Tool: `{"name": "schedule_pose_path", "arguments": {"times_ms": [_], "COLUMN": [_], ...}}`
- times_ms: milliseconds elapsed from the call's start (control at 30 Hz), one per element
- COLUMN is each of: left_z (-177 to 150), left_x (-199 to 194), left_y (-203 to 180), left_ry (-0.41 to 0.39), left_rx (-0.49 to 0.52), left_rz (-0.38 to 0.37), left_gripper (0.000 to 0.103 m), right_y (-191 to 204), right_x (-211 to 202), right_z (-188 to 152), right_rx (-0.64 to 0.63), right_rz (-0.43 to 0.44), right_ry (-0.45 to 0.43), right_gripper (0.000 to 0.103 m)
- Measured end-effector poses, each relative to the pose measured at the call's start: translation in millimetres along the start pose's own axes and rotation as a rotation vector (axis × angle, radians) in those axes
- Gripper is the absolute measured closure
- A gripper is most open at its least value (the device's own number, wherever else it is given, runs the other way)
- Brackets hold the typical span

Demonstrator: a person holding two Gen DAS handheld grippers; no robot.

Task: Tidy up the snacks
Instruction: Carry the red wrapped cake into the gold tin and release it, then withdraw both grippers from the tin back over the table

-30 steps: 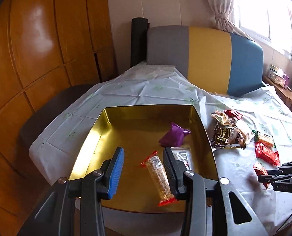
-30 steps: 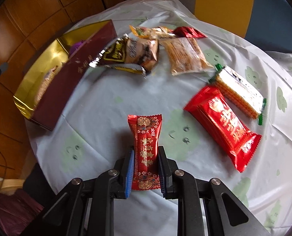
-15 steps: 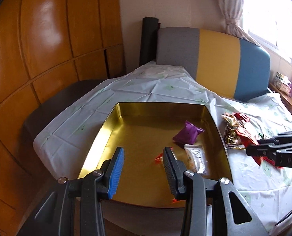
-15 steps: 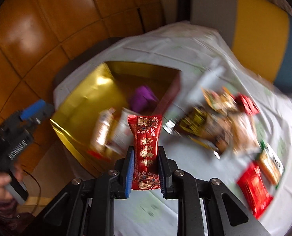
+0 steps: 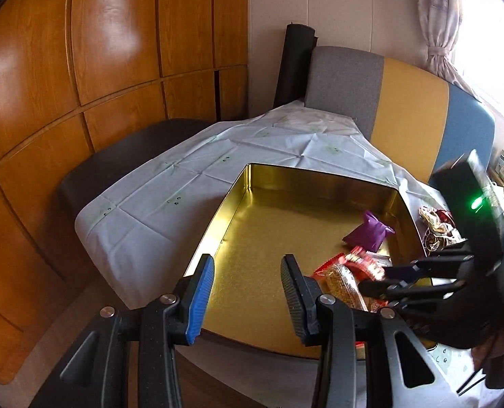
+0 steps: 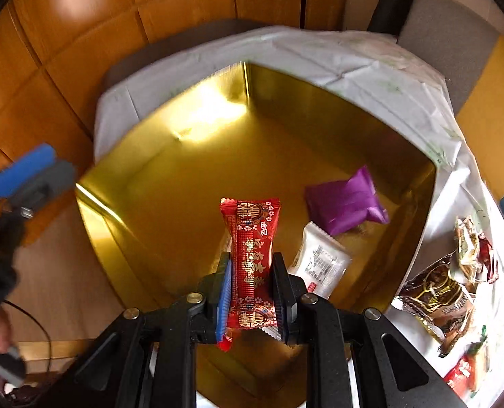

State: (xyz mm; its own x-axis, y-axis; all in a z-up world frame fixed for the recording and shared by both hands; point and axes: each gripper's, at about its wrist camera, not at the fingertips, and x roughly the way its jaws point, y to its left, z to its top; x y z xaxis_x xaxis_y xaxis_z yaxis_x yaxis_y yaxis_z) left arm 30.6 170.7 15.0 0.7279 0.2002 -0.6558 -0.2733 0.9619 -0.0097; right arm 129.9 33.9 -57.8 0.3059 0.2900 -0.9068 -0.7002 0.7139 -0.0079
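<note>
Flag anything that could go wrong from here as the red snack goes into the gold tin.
1. The right hand-held gripper holds the red snack packet over the white packet and purple packet, so it may land on them.
2. The open left hand-held gripper hangs at the gold tin too; the two could bump.

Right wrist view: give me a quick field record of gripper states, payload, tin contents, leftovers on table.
right gripper: shut on red snack pack, held above gold tin
left gripper: open, nothing held, at tin's near edge
tin contents: purple packet, white packet, long cracker pack
outside tin: pile of snacks on white tablecloth
</note>
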Motion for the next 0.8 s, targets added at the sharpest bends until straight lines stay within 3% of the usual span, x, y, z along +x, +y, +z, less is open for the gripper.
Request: {"name": "schedule_pose_path", "arguments": {"times_ms": [267,333,400,800], "left_z": [-2.7,-2.9,-3.2,-4.8], "left_x": [-3.1,-3.4,-4.6,-8.8], "left_y": [-7.1,-7.0,-7.1,-13.1], "left_ry": [-0.006,-0.004,-0.008,-0.008], "left_rx": [0.018,0.017,0.015,0.032], "left_rz": [-0.011,-0.01,-0.01,-0.004], "left_gripper": [0.062,0.062,0.062,0.062], "right_y": [3.5,6.1,9.9,16.0], "right_x": [-2.9,-9.6,-18.8,-62.6], "right_z": [-11.3,-15.5,-21.4,-41.3], "right_rx": [0.004,0.009,0.008,0.003], "right_rz": [-0.028,-0.054,-0.068,-0.213], "right_ry": [-0.034,-0.064,-0.106,-0.261], "right_gripper": [0.075,0.061,0.056,0.05]}}
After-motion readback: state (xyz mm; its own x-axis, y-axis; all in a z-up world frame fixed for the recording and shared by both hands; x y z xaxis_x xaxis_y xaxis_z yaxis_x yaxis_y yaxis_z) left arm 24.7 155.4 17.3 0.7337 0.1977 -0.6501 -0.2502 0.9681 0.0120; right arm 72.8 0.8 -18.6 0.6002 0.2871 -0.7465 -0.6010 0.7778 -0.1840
